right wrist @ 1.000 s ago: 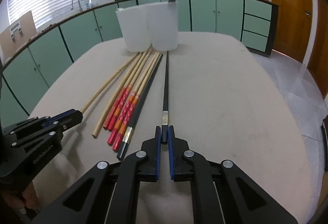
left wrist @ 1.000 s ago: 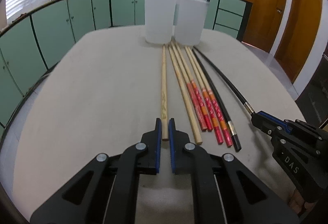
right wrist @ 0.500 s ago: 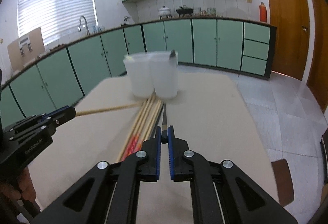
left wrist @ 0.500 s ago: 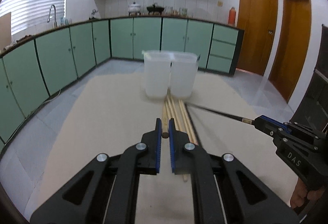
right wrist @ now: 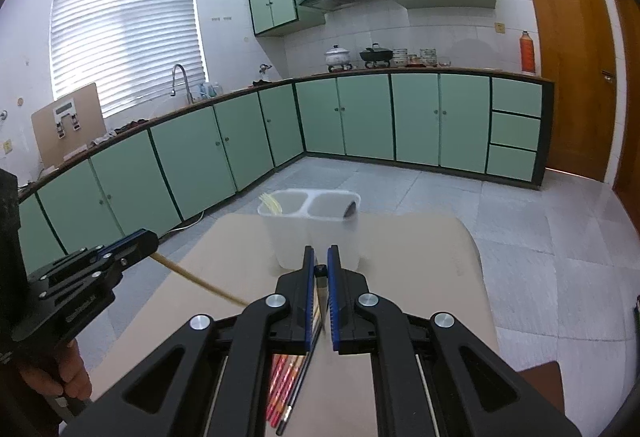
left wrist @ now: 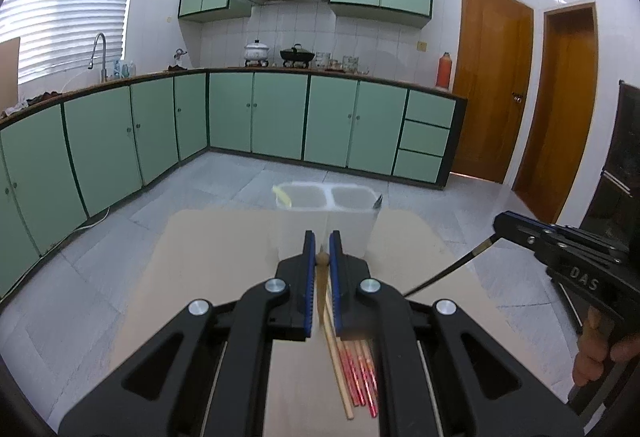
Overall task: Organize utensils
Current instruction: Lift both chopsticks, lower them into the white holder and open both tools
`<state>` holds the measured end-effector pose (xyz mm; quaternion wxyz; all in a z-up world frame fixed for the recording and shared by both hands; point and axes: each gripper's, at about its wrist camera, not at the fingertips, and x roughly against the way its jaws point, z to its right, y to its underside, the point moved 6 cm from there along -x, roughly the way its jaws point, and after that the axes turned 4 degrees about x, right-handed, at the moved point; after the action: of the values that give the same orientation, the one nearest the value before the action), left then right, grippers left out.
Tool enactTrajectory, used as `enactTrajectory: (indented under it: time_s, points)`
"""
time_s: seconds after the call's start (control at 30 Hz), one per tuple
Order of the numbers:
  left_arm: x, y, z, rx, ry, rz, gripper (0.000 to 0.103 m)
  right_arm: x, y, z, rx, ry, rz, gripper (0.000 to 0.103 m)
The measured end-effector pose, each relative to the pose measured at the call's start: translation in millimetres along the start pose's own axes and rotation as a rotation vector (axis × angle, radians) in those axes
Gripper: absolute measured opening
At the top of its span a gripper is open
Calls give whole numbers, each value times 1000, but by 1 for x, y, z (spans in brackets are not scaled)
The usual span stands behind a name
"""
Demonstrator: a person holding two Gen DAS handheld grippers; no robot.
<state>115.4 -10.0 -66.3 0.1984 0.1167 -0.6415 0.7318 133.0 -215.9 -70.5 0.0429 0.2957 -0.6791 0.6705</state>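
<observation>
Two black handheld grippers are raised above a beige table [left wrist: 224,249] in a kitchen with green cabinets [left wrist: 280,113]. The left gripper [left wrist: 322,257] has its blue-padded jaws closed on the end of a plain wooden chopstick [left wrist: 322,259], which points away from the camera. In the right wrist view the same chopstick shows as a pale stick slanting down from that gripper toward the table. The right gripper [right wrist: 320,269] is likewise clamped shut, on the end of a black chopstick [right wrist: 320,270] (in the left wrist view it runs down at a slant from the right gripper's tip toward the table). A person's hand [left wrist: 600,353] grips the right tool's handle.

At the far end of the table stand two translucent white containers [left wrist: 328,225], touching side by side. A pale stick tip shows at the left container's rim and a dark tip at the right one's.

The remaining chopsticks [left wrist: 356,373] lie on the table below the grippers: a plain wooden one, several with red handles, and a black one beside them.
</observation>
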Motion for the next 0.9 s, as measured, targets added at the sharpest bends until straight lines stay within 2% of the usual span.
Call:
enactTrajectory:
  time_s: [0.4, 0.6, 0.9]
  points:
    - [-1, -31, -3, 32, 52, 0, 6, -10, -40, -6, 59, -47, -5, 6]
    - [9, -54, 1, 20, 72, 50, 6, -9, -63, 1, 43, -78, 24, 6]
    - [4, -118, 10, 7, 80, 162, 6, -12, -134, 11, 49, -96, 123, 6]
